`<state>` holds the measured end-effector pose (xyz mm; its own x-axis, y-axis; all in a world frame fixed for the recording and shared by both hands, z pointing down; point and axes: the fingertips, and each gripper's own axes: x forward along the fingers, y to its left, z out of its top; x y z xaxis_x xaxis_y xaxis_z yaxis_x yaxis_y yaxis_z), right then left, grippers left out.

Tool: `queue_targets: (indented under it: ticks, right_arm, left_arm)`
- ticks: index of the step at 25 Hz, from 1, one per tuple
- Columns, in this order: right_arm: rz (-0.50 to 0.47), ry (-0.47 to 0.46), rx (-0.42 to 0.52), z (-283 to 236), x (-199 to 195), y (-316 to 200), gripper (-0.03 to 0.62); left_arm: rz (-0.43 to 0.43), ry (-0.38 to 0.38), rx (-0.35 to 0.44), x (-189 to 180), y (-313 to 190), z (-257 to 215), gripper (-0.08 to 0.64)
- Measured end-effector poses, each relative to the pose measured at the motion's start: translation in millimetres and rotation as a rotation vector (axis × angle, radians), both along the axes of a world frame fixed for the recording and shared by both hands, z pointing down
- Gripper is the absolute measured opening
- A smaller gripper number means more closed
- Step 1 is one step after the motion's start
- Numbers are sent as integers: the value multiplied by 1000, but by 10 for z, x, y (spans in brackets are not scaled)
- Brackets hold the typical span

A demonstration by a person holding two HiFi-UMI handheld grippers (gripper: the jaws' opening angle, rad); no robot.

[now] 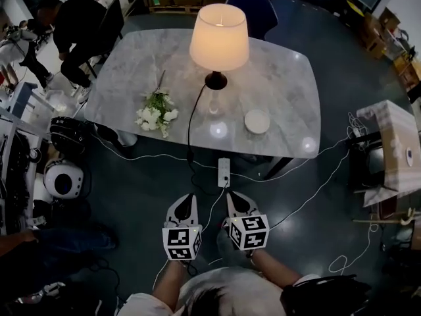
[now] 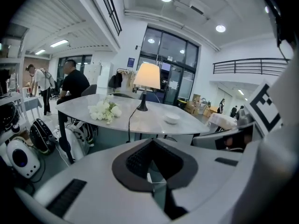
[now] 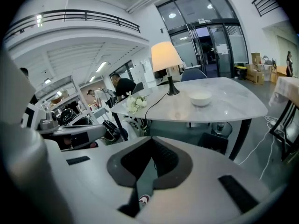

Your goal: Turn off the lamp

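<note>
Lamp [image 1: 219, 38] is lit, top center on the table [image 1: 289, 104]. Left gripper [image 1: 186, 199] and right gripper [image 1: 235, 197] hover bottom center, fingers [image 3: 201, 176] together, both empty.

Head view looks steeply down; 2 gripper views sit seemingly low; all 3 share the table [image 1: 283, 78].

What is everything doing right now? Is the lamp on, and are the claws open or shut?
Lamp: on, glowing, standing upright on the table.
Flowers: lying flat on the table.
Bowl: right way up on the table.
Power strip: on the floor, with the black cord running down toward it.
Left claw: shut, holding nothing.
Right claw: shut, holding nothing.
</note>
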<state>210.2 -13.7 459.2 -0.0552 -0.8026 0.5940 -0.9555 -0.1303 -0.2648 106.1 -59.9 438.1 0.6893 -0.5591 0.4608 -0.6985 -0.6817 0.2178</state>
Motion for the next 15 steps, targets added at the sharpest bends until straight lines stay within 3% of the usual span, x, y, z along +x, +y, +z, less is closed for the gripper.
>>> queue_targets:
  ticks: [7, 15]
  right_arm:
    - [-10, 22, -44, 645, 66, -226, -2]
    - [55, -23, -39, 1451, 64, -461, -2]
  left_arm:
    - [-52, -5, -71, -121, -261, 748, -5]
    - [-33, -17, -84, -189, -447, 1668, -5]
